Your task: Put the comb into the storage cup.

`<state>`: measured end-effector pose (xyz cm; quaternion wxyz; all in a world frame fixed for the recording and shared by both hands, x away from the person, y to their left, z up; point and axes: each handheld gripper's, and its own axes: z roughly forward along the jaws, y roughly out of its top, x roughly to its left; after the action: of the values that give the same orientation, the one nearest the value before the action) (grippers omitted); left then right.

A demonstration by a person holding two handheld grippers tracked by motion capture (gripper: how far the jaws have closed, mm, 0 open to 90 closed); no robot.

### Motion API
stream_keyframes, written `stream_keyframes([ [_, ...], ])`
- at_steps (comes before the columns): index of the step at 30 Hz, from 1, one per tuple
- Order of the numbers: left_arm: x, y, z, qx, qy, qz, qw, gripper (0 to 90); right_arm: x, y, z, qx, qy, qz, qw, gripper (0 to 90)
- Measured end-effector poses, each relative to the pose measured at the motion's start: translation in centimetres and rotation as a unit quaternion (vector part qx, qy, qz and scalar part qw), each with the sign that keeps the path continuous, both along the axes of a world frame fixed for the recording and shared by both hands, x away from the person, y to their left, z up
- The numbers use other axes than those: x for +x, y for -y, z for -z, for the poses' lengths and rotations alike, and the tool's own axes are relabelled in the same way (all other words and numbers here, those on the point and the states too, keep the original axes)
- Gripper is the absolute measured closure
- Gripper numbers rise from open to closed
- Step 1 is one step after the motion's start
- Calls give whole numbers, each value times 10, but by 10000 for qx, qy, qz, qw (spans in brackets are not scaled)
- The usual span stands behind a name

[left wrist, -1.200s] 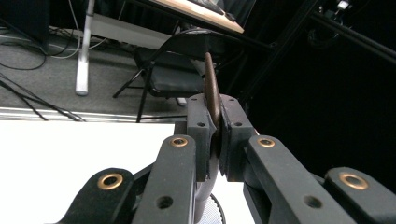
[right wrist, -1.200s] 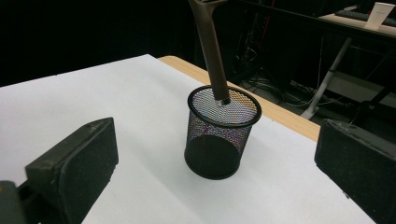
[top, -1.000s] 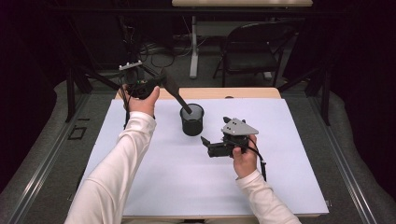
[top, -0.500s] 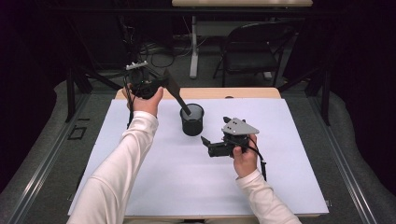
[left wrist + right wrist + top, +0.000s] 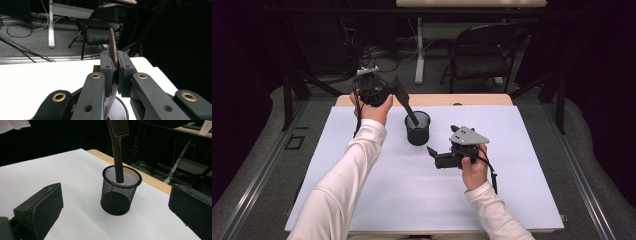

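Two grippers work over a white table [image 5: 377, 200]. Biggest to smallest: table, then mesh cup [image 5: 418, 128], then comb [image 5: 404, 101].

Key relation: comb's long axis runs on a slant, toothed end up and toward the left gripper [image 5: 384, 94], handle end down inside the cup. Left gripper is clamped tight on the comb's upper part; in the left gripper view the comb [image 5: 113, 47] stands edge-on between the pads, with the cup's mesh rim [image 5: 119, 110] right below the jaws. So the comb lies below and to the right of that claw as seen from above, and a move along the slanted axis would prob. lift it out or seat it deeper.

Right gripper [image 5: 432, 151] rests low on the table, just right of the cup, jaws spread wide w/ nothing between; it looks straight at the cup [image 5: 121, 192], not touching. It's the nearer hand to the cup body, if steadying is needed.

Contents: the black mesh cup stands upright near the table's far-middle, holding only the comb's handle [image 5: 118, 167], which leans on the rim. Nothing else seen inside.
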<state>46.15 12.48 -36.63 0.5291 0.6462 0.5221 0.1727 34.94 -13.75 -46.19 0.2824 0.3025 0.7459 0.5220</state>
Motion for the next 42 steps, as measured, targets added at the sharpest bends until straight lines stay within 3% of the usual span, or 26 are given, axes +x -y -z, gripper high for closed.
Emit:
stream_keyframes([
  [42,6,28,24,287,-330,219,9988,848,0,-1,1,-43,-11,-102,9999,0],
])
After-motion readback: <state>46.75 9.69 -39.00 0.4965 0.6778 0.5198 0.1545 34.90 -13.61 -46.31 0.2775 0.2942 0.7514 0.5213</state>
